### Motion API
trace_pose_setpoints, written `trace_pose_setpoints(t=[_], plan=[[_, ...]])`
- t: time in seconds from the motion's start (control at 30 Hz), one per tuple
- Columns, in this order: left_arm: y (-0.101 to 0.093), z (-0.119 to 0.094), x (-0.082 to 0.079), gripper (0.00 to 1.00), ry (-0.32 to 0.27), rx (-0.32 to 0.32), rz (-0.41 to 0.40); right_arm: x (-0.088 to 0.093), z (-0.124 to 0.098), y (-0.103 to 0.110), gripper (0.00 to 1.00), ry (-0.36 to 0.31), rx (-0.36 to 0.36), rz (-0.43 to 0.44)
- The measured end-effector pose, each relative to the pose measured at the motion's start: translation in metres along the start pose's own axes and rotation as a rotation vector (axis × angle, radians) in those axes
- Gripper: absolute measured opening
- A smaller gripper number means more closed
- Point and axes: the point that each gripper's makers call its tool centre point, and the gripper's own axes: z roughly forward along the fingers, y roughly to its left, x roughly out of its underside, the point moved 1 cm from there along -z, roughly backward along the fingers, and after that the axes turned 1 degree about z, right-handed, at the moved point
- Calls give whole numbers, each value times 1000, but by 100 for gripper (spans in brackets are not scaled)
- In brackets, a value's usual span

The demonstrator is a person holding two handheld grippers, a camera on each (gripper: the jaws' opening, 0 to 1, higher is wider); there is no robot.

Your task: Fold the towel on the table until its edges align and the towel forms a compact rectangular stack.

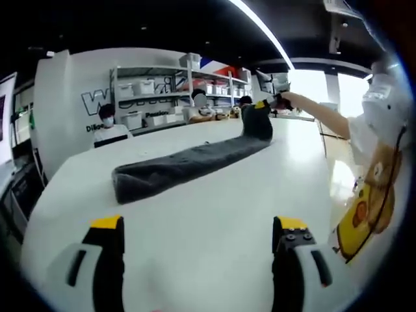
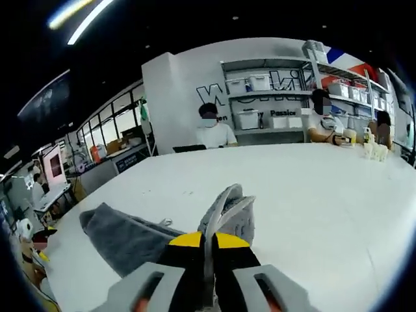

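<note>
A dark grey towel lies on the white table as a long narrow strip, running from near left to far right. My left gripper is open above the bare tabletop, short of the towel's near end. At the strip's far end my right gripper lifts the towel's end off the table, held by a person's outstretched arm. In the right gripper view my right gripper is shut on the towel, with a fold rising between its yellow-tipped jaws and the rest trailing to the left.
People sit behind the far edge of the table in front of shelves with white bins. Small pale objects stand at the far right of the table. A person in white stands at the table's right side.
</note>
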Motion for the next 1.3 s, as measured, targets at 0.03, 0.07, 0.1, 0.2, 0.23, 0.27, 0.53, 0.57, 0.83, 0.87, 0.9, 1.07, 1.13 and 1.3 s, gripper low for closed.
trace_pose_setpoints(t=[0.03,0.07,0.1,0.2,0.23,0.27,0.53,0.57,0.83,0.87,0.9,1.07,1.13,1.3], plan=[[1,0,-1,99,-1,-2,0,-1,2,7,4,2,-2,-5],[1,0,-1,99,-1,-4,1,-1,4,10,4,3,-4,-8],[1,1,-1,99,0,-5,3,-4,5,11,4,6,-9,-9],[1,2,-1,99,6,-2,4,-6,12,21,4,14,-14,-9],[1,3,-1,99,7,-1,6,-7,15,24,4,17,-19,-9],[0,3,-2,99,7,2,8,-8,16,27,4,19,-22,-9],[-5,8,-9,99,-1,37,30,-10,38,59,4,49,-55,-27],[-6,9,-10,99,0,40,31,-12,41,62,4,50,-62,-30],[-12,13,-12,99,1,62,35,-15,53,95,4,72,-100,-68],[-12,13,-12,99,2,62,35,-15,54,97,4,75,-102,-71],[-13,13,-13,99,4,65,37,-16,55,99,4,78,-105,-74],[-18,11,-16,99,5,72,46,-13,64,106,4,93,-120,-82],[-19,11,-16,99,6,73,45,-12,67,110,4,97,-131,-83],[-19,11,-14,99,11,77,39,-10,71,123,4,106,-164,-81]])
